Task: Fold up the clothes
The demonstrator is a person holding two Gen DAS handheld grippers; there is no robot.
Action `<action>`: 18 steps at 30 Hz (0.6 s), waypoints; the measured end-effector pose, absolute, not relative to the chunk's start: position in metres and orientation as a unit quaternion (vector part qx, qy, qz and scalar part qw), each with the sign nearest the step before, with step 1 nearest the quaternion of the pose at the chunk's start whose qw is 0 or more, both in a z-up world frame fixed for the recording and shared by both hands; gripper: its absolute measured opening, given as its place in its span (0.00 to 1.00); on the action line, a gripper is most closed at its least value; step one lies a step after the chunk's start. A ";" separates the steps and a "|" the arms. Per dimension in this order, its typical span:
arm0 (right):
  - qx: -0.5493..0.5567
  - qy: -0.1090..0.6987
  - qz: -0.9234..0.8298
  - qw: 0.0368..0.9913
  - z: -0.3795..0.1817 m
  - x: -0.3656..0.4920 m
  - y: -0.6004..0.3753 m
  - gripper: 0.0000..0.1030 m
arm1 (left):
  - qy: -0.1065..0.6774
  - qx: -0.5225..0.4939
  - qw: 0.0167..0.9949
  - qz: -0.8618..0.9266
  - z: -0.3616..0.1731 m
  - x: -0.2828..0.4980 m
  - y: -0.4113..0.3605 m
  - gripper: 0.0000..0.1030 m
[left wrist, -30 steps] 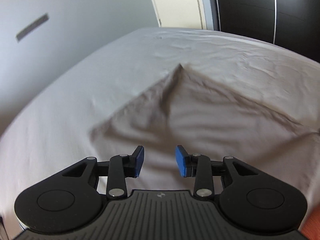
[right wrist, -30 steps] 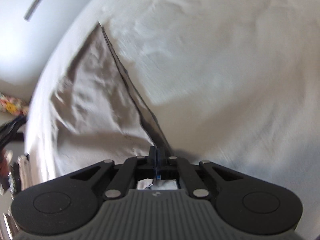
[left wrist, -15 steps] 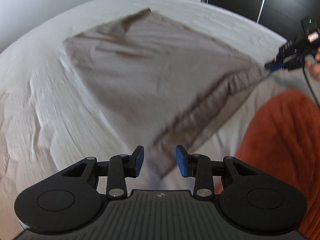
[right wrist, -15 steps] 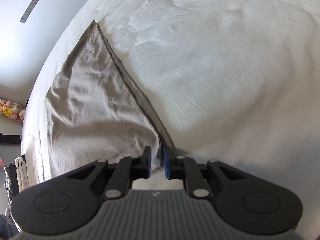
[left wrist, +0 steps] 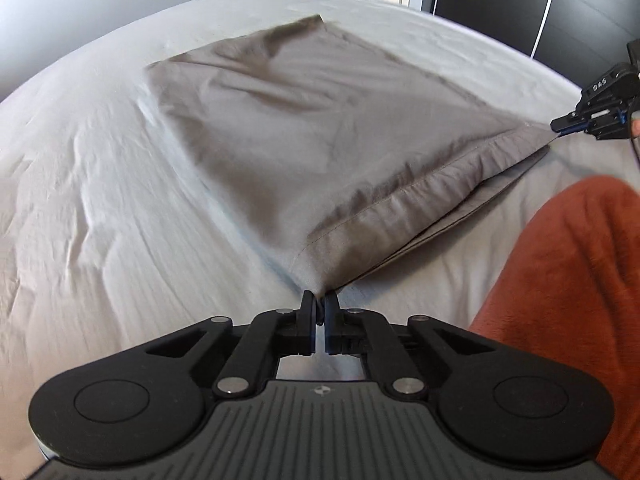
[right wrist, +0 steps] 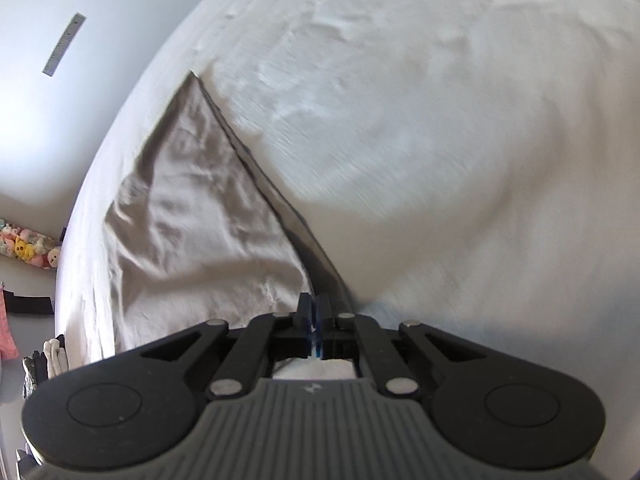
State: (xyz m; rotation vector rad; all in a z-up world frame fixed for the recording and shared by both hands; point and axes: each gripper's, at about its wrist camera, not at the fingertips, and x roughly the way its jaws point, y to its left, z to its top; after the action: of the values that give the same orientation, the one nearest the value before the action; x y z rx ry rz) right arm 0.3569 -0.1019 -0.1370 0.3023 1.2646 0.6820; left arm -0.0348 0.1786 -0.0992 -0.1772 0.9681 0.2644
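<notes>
While tongs (left wrist: 319,303) pinch cloth (left wrist: 320,128) — rust fabric (left wrist: 568,280) crowds right.

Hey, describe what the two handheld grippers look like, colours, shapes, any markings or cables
Both are black: the left gripper and right gripper have round discs, linkage arms with silver pivot pins, blue pads and a ribbed grey body with a small emblem. Seen from the left wrist, the right one carries white lettering and a thin dark cable.

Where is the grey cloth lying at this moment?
The grey cloth lies spread on the white bed, its near corners pinched by the left gripper and right gripper.
</notes>
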 end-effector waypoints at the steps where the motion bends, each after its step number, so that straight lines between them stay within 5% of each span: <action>1: 0.135 0.574 0.309 0.746 -0.135 0.357 -0.101 0.02 | 0.467 -0.087 0.871 0.125 -0.100 -0.036 0.179 0.03; 18: 0.062 0.553 0.263 0.788 -0.148 0.355 -0.098 0.01 | 0.493 -0.196 0.836 0.139 -0.112 -0.056 0.203 0.03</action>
State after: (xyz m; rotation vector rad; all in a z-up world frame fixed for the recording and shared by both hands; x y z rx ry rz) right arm 0.3552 -0.0977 -0.1475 0.1329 1.1922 0.5664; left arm -0.0557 0.2033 -0.1118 -0.4153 1.0446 0.2952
